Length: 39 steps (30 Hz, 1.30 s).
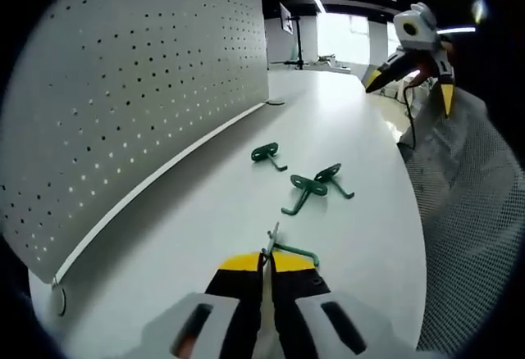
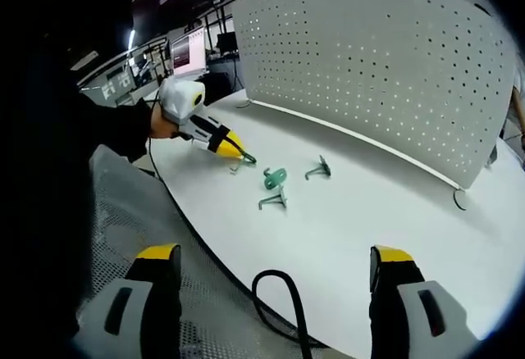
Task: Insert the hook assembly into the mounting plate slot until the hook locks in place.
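Observation:
My left gripper (image 1: 264, 259) is shut on a green hook (image 1: 289, 250), held at the white table's near end; the same gripper (image 2: 238, 152) and hook (image 2: 245, 159) appear from the right gripper view. Three more green hooks lie on the table: one (image 1: 267, 154) nearest the board, and two close together (image 1: 305, 188) (image 1: 331, 176). The white perforated mounting board (image 1: 139, 88) stands upright along the table's edge, also as the board (image 2: 385, 56). My right gripper (image 2: 275, 269) is open and holds nothing, hovering off the table's side; it shows at the gripper (image 1: 410, 76).
A white table (image 1: 353, 129) carries everything. Grey mesh fabric (image 1: 476, 211) lies beside the table edge. A black cable (image 2: 283, 302) loops over the table edge near my right gripper. Monitors (image 2: 187, 52) stand in the background.

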Available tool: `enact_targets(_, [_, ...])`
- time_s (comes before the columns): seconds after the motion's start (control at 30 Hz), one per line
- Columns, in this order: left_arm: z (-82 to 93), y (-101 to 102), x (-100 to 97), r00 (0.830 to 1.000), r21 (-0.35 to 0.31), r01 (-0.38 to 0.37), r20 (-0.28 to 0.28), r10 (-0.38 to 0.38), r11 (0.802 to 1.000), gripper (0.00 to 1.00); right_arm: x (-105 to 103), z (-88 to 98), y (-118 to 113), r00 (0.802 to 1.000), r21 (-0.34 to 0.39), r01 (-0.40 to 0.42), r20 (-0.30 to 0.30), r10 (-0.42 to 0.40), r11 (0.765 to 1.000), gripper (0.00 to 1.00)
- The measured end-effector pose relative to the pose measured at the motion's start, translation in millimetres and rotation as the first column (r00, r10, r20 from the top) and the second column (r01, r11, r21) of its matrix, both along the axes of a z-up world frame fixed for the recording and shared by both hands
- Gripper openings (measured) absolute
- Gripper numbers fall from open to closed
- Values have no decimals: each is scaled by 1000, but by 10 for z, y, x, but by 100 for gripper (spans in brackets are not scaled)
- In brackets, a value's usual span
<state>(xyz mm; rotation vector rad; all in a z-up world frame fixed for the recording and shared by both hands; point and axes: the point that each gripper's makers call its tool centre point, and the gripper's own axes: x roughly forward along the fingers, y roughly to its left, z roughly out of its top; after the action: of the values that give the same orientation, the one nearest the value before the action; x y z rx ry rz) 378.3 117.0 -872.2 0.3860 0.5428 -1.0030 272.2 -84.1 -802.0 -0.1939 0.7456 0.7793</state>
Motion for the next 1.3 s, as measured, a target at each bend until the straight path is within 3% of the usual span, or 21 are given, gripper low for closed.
enact_targets(0.83, [153, -99, 51, 1000, -24, -2, 31, 3, 1000, 2, -10, 14, 13, 1000, 6, 0, 6, 0, 1000, 93])
enact_targets(1.3, [162, -155, 106, 1000, -34, -22, 19, 23, 999, 1, -9, 23, 18, 1000, 11, 4, 10, -4, 1000, 93])
